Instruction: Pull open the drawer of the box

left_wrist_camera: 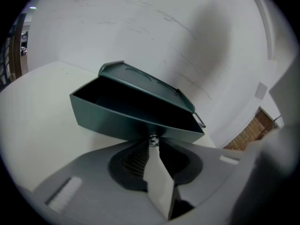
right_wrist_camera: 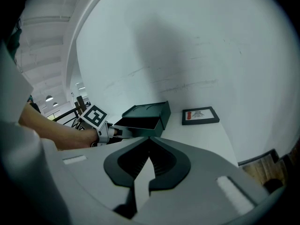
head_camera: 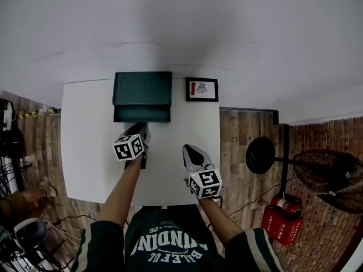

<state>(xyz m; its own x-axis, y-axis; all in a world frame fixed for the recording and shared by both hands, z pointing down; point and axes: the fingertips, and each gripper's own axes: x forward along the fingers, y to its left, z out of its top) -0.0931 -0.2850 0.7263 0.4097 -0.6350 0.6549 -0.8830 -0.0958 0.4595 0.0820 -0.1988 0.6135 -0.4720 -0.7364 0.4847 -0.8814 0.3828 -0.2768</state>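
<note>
A dark green box [head_camera: 142, 88] stands at the far side of the white table [head_camera: 85, 146], and its drawer [head_camera: 142, 114] is slid out toward me, empty inside. In the left gripper view the drawer [left_wrist_camera: 117, 118] fills the middle, with its small metal knob [left_wrist_camera: 153, 140] pinched between the jaw tips. My left gripper [head_camera: 140, 131] is shut on that knob at the drawer's front. My right gripper [head_camera: 189, 150] hovers over the table to the right, apart from the box, jaws together with nothing between them. The right gripper view shows the box [right_wrist_camera: 151, 109] and the left gripper [right_wrist_camera: 108, 133] at the drawer.
A black-framed picture [head_camera: 202, 89] lies right of the box. Beyond the table's right edge, on the wood floor, are a round black stand base [head_camera: 260, 155], a fan [head_camera: 334, 177] and a red extinguisher [head_camera: 282, 222]. A wall runs behind the table.
</note>
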